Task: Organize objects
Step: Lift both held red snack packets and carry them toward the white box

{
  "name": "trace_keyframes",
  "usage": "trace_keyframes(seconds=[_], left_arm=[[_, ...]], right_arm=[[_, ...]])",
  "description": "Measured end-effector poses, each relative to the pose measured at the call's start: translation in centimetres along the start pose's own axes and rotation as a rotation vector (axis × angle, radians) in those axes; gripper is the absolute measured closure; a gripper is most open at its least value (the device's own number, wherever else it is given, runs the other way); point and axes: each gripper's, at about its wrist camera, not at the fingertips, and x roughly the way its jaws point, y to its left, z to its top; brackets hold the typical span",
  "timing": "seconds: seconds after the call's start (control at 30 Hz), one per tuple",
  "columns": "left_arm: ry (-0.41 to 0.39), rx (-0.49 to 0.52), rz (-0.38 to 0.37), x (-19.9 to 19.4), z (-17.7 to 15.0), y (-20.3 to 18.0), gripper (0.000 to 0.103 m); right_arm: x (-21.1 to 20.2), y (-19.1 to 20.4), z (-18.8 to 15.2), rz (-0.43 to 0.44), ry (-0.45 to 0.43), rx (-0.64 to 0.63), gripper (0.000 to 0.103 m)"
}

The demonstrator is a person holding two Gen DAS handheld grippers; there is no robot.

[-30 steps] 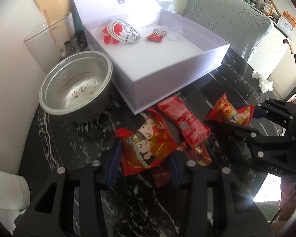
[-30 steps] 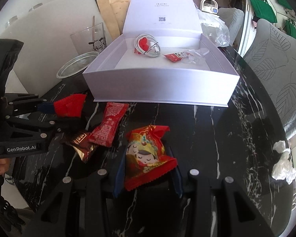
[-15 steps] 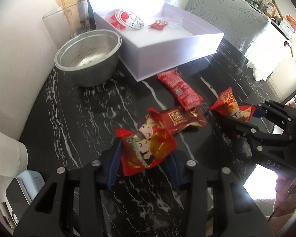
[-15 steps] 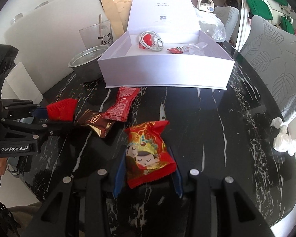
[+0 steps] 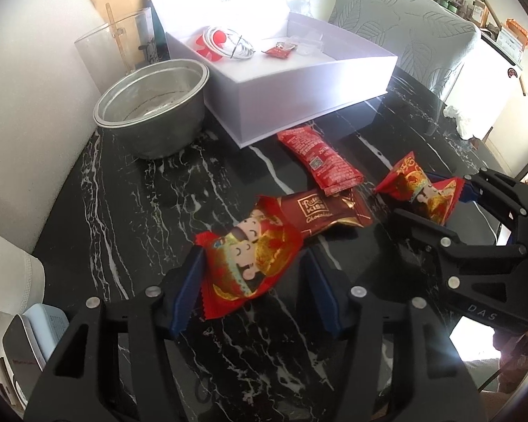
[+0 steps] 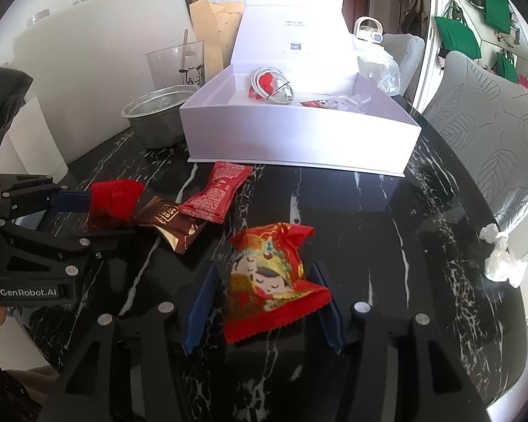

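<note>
A red snack packet with a cartoon figure [image 5: 246, 256] lies on the black marble table between the blue pads of my left gripper [image 5: 253, 281]. Its jaws are opening, and the right pad stands off the wrapper. A second packet of the same kind [image 6: 267, 274] lies between the pads of my right gripper [image 6: 265, 285], which is also opening, with gaps beside the wrapper. Each gripper shows in the other's view: the right gripper [image 5: 429, 204], the left gripper [image 6: 105, 218]. A brown chocolate packet [image 5: 320, 211] and a long red packet [image 5: 320, 158] lie between them.
An open white box [image 5: 299, 88] behind the packets holds a coiled cable and small items. A metal pot [image 5: 155, 112] and a glass cup [image 5: 119, 45] stand to its left. A crumpled tissue [image 6: 500, 256] lies near the right table edge, with a patterned chair beyond.
Both grippers have drawn back from the white box with their packets. Their jaws have since widened, so the pads no longer squeeze the wrappers.
</note>
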Motion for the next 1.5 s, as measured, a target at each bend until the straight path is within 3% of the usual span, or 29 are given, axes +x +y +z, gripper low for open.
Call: trace_keyframes(seconds=[0.07, 0.17, 0.7, 1.17, 1.5], left_arm=[[-0.004, 0.000, -0.001, -0.1, 0.1, 0.0, 0.060], [-0.002, -0.003, 0.015, -0.2, 0.0, -0.1, 0.068], [0.003, -0.056, -0.059, -2.9, 1.4, 1.2, 0.069], [-0.036, -0.016, -0.057, -5.3, 4.9, 0.8, 0.069], [-0.070, 0.020, -0.066, -5.8, 8.1, -0.2, 0.069]], right_arm=[[-0.1, 0.2, 0.0, -0.012, -0.007, -0.005, 0.063], [-0.2, 0.1, 0.2, 0.009, 0.001, 0.012, 0.063], [-3.1, 0.3, 2.1, 0.011, -0.013, 0.003, 0.063], [-6.6, -0.2, 5.1, 0.007, -0.072, -0.009, 0.063], [-6.4, -1.7, 7.3, 0.026, -0.097, -0.016, 0.063]])
